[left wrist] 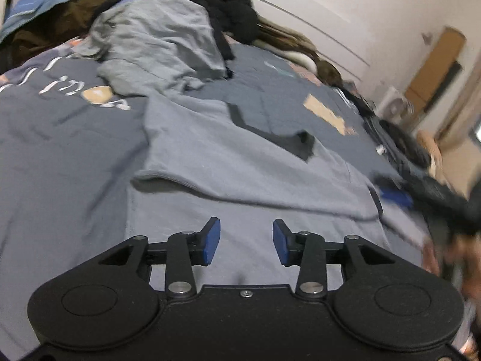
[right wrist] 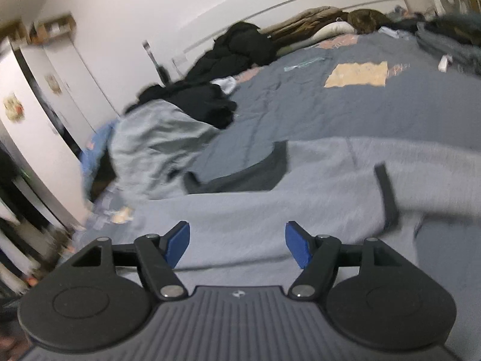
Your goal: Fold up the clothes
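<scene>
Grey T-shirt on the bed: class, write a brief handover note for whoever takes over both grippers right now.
Left gripper: open, fingers hold nothing, above the shirt's near part.
Right gripper: open, also empty, over the same cloth.
Grey T-shirt: spread on the bed cover, dark collar towards the far side; one side looks already turned in over the body.
Pile of unfolded clothes: at the far end of the bed.
Left to do: probably fold the other side in, fold lengthwise, then start on the pile.
</scene>
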